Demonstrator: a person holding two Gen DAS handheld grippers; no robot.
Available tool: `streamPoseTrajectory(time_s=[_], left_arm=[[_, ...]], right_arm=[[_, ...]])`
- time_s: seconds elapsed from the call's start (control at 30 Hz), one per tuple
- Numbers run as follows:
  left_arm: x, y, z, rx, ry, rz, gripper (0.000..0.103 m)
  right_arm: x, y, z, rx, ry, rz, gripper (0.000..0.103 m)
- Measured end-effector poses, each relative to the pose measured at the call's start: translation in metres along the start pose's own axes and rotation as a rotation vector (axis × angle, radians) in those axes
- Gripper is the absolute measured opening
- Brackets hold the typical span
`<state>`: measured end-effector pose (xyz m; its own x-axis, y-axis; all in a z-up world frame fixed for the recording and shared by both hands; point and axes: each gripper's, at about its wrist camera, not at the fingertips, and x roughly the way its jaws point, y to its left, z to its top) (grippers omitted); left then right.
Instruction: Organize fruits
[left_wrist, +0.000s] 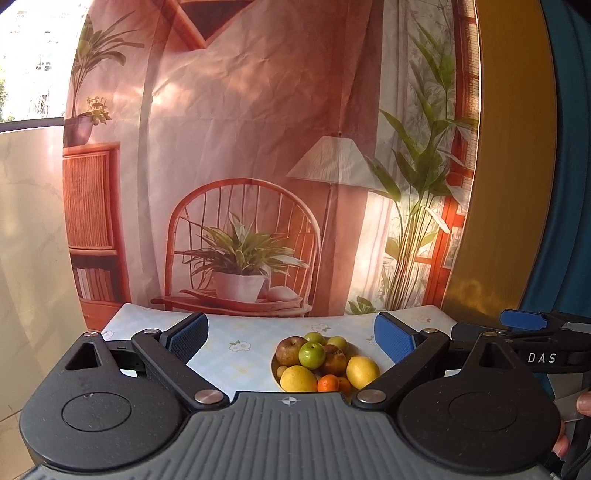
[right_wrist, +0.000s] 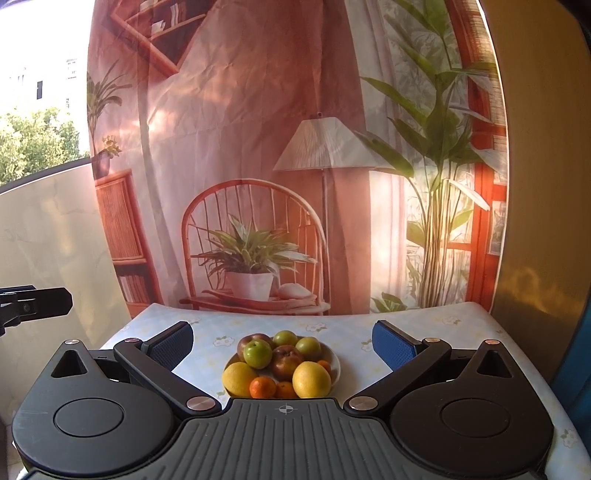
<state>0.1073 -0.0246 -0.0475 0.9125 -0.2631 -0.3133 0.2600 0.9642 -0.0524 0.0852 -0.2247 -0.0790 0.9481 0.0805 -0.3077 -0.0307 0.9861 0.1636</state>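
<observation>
A printed room-scene backdrop (right_wrist: 258, 147) hangs behind the counter (right_wrist: 443, 325), which wears a pale floral cloth. Both grippers hover empty, the left gripper (left_wrist: 291, 336) and right gripper (right_wrist: 282, 341) each with fingers spread wide. Between them, mid-counter, a white plate (right_wrist: 334, 356) holds piled yellow lemons (right_wrist: 311, 379), reddish-brown apples (right_wrist: 286, 360), green apples (right_wrist: 257, 353) and small tangerines (right_wrist: 262, 387).

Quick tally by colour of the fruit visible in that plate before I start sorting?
Right wrist view:
Green fruits: 3
Reddish-brown apples: 2
Yellow lemons: 2
Small oranges: 3
Total: 10 visible on the plate; more may be hidden underneath.
</observation>
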Motion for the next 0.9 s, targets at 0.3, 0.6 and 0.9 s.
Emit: streamPoseTrajectory(time_s=[0.3,0.6,0.9], left_arm=[[-0.0002,-0.0013,-0.0004,0.005,0.002,-0.008,0.098],[-0.0004,-0.0003,-0.0009,0.007,0.007,-0.016,0.098],[0.0006,0.0005,-0.0013,0.009,0.010,-0.023,0.098]], right_arm=[[-0.0004,-0.0001,-0.0001,0.001,0.000,0.000,0.102],[-0.0011,-0.0006,-0.0004,0.003,0.001,-0.001,0.102],[-0.0010,-0.0006,-0.0001,0.004,0.001,-0.001,0.102]])
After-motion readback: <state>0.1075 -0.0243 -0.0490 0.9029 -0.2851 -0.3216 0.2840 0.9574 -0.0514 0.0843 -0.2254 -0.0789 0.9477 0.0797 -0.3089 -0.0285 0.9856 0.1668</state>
